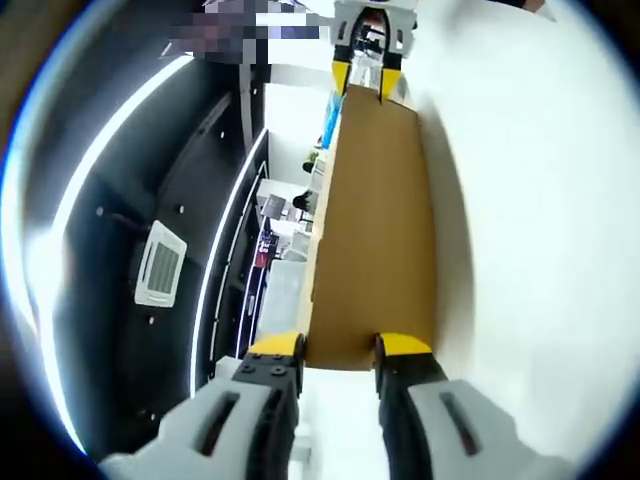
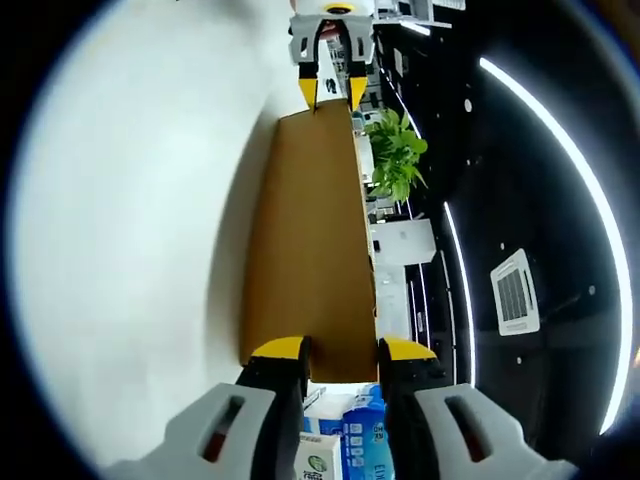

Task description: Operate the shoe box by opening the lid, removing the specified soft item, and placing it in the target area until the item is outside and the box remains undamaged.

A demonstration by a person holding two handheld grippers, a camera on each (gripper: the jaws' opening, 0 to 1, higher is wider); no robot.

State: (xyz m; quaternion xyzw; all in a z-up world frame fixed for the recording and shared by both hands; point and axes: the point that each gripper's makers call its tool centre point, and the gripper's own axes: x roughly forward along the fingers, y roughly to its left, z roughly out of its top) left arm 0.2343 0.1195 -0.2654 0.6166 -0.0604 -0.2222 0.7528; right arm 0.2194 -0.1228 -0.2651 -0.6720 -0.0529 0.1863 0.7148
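Two grippers, left (image 1: 338, 352) and right (image 2: 340, 352), clamp opposite ends of the lid (image 1: 375, 230). Its long axis runs straight between them, neither nearer.

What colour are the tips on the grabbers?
Yellow. The fingertips show best in the left gripper view, against the brown cardboard lid.

Matt brown cardboard lid (image 1: 375, 230), smooth white table (image 1: 540, 200), glossy black ceiling (image 2: 520, 180)

- Plain white smooth tabletop (image 1: 540, 200), tilted way over in the left gripper view, same bare white in the right gripper view (image 2: 130, 220)
- Flat brown cardboard panel (image 1: 375, 230) alongside, throwing a soft shadow on the white; can't tell if touching
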